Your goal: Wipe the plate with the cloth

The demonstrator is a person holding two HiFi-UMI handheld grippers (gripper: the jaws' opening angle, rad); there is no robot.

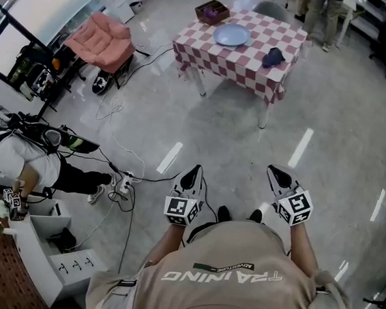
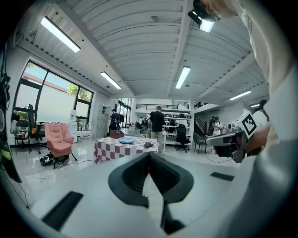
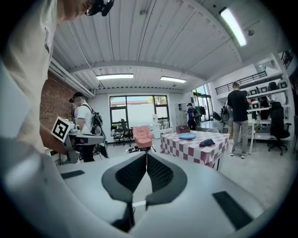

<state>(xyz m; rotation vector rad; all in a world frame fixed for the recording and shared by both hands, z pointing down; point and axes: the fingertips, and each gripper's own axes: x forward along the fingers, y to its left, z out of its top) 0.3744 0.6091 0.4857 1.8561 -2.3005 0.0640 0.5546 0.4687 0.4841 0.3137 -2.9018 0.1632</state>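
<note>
Standing well back from the red-checked table [image 1: 247, 65], the person holds the left gripper [image 1: 191, 178] and the right gripper [image 1: 278, 176] out in front, each with its jaws pressed together on nothing. The light-blue plate [image 1: 231, 35] lies on that table, with the dark cloth [image 1: 273, 56] lying apart from it to the right.

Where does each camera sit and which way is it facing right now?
Head view: on the person's head, looking steeply down; shows shirt, left gripper, right gripper, table ahead.
Left gripper view: on that gripper, facing the table; own shut jaws, right gripper beside.
Right gripper view: likewise; own shut jaws, left gripper beside.
Shared: plate and cloth on table.
</note>
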